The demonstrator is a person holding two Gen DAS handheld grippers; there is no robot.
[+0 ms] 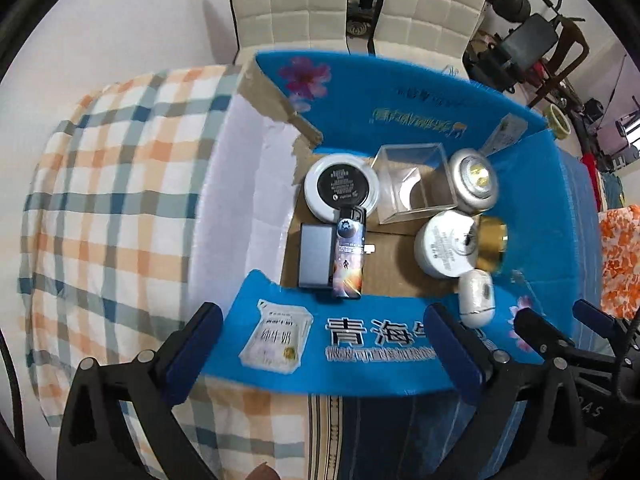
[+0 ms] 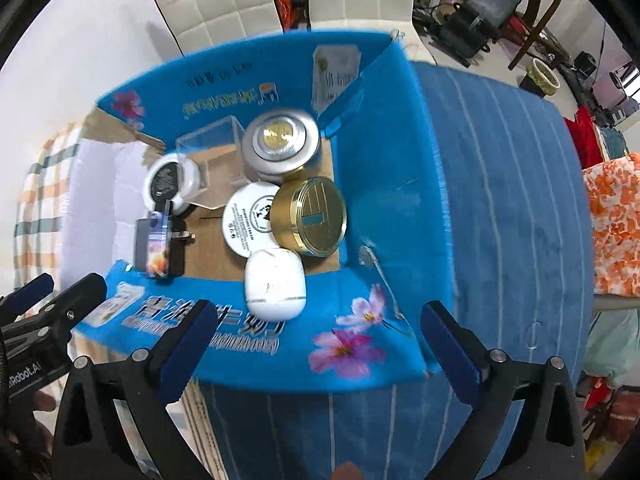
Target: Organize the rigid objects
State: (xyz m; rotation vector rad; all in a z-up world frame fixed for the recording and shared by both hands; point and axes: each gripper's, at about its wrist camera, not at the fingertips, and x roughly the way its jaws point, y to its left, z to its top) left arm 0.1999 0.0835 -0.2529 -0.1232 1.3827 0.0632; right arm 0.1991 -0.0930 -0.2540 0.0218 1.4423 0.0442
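An open blue cardboard box (image 1: 400, 92) (image 2: 392, 184) holds several rigid items. Inside lie a white jar with a black lid (image 1: 341, 187) (image 2: 170, 180), a clear plastic cube (image 1: 414, 182) (image 2: 212, 156), a silver puck light (image 1: 474, 179) (image 2: 280, 142), a white cream jar (image 1: 446, 244) (image 2: 246, 220), a gold tin (image 1: 492, 246) (image 2: 310, 216), a white egg-shaped case (image 1: 476, 298) (image 2: 275, 282), a grey block (image 1: 316, 255) and a printed lighter (image 1: 349, 258) (image 2: 157, 246). My left gripper (image 1: 324, 346) and right gripper (image 2: 320, 344) both hang open above the box's near flap, holding nothing.
The box rests on a blue striped cloth (image 2: 500, 200) beside a checked cloth (image 1: 104, 208). Two white padded chairs (image 1: 288, 4) stand behind the table. An orange patterned fabric (image 2: 616, 224) lies at the right, with gym gear (image 1: 532, 36) beyond.
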